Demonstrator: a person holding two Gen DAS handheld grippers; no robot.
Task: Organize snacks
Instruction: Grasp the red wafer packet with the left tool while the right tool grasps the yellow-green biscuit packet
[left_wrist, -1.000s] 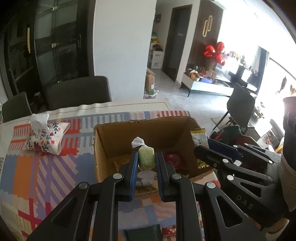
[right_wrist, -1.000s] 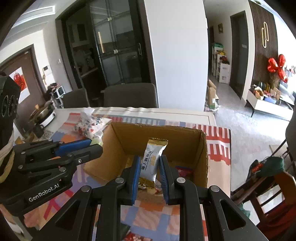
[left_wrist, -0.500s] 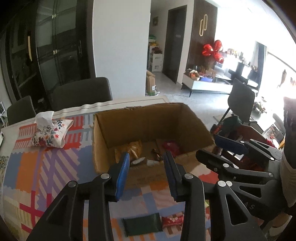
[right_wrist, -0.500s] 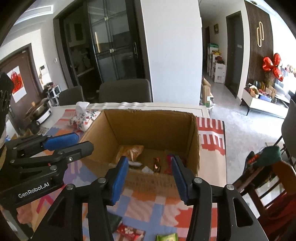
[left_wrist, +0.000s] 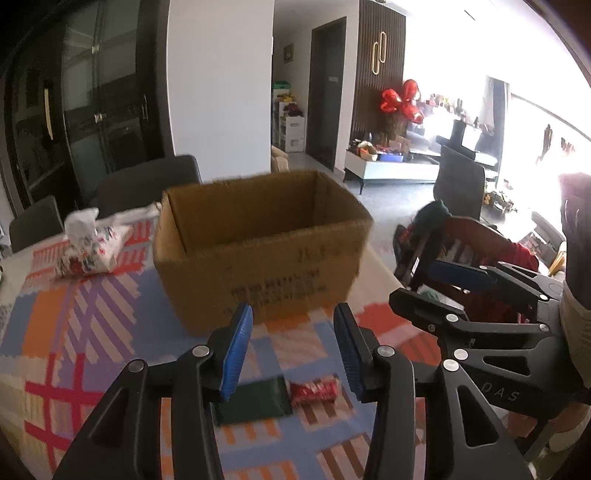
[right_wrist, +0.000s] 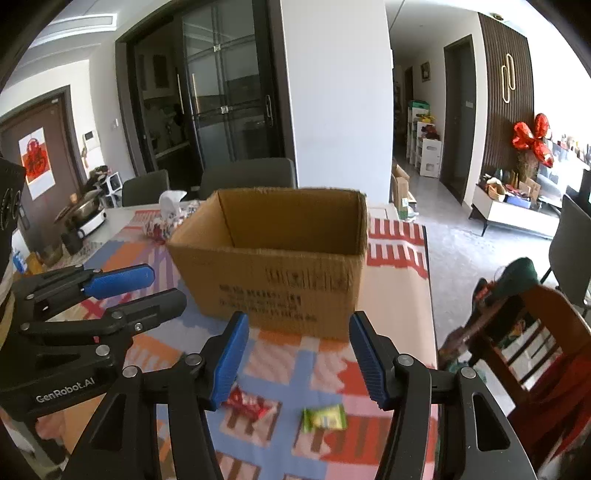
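Both grippers hang spread and empty before the cardboard box (left_wrist: 258, 251); left gripper (left_wrist: 293, 354) above a dark green packet (left_wrist: 255, 400) and red snack (left_wrist: 314, 391), right gripper (right_wrist: 297, 358) framing a green snack (right_wrist: 325, 417) on the patterned tablecloth (right_wrist: 295, 365)
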